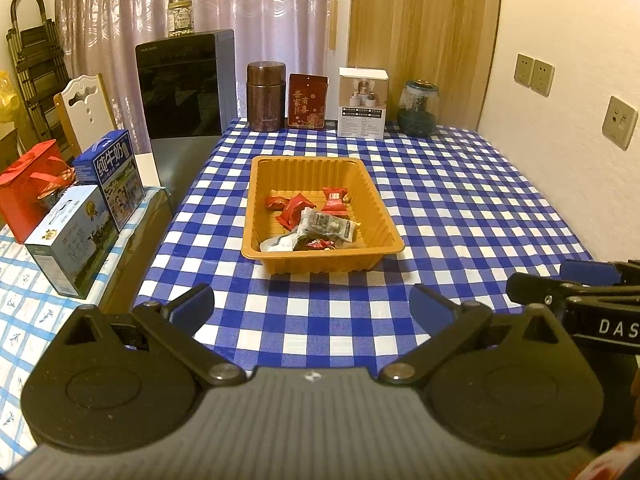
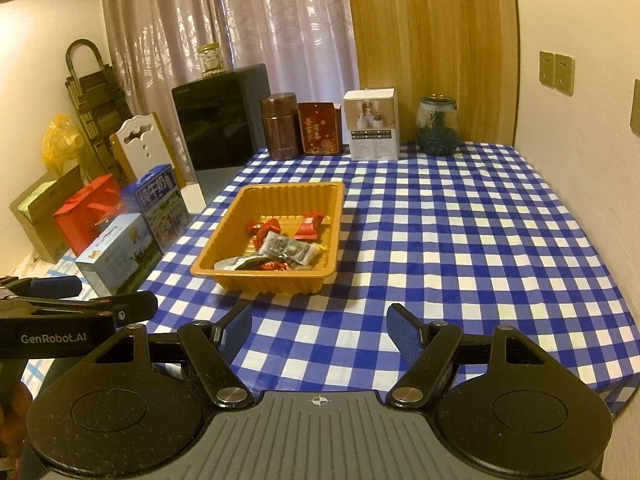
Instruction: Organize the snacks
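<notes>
An orange plastic tray (image 1: 256,184) stands in the middle of the blue-checked table (image 1: 460,208); it also shows in the right wrist view (image 2: 224,240). In it lie several wrapped snacks: red candies (image 1: 334,200) (image 2: 308,226) and a grey packet (image 1: 330,226) (image 2: 286,250). My left gripper (image 1: 314,306) is open and empty, held above the near table edge, well short of the tray. My right gripper (image 2: 320,330) is open and empty, beside the left one, also short of the tray. Each gripper shows at the edge of the other's view.
Along the table's far edge stand a brown canister (image 1: 266,96), a red tin (image 1: 307,100), a white box (image 1: 362,102) and a glass jar (image 1: 418,108). Milk cartons (image 1: 110,176) and a red bag (image 1: 30,188) sit on a side table at left. A wall is at right.
</notes>
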Demonstrator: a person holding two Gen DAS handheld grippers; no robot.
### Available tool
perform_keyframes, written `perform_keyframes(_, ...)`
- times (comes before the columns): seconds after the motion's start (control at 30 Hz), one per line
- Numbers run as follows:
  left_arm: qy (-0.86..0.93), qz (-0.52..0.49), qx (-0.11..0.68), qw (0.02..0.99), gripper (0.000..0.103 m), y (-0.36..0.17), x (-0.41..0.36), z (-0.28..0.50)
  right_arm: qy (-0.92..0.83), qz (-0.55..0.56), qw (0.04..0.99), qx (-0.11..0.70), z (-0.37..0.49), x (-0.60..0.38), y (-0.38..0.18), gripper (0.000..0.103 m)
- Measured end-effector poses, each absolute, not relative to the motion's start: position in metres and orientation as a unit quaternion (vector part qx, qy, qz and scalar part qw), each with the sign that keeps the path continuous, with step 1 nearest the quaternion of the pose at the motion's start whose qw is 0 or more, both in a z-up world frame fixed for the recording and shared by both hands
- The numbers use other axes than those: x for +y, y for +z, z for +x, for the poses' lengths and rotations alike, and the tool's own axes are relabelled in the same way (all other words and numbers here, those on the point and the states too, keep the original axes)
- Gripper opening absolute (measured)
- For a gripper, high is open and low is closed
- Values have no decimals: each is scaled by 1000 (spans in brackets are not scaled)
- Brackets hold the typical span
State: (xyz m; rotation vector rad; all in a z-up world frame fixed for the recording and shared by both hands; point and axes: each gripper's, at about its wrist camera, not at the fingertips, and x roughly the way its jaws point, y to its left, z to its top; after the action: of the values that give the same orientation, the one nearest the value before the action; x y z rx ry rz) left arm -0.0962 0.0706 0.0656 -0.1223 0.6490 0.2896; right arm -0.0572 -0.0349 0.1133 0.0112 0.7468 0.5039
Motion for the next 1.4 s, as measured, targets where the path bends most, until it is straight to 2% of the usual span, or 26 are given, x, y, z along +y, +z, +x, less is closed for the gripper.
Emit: perform_keyframes(1.4,142,-59,315,936,103,65,72,-97,241,8,900,363,-56,-37,111,74)
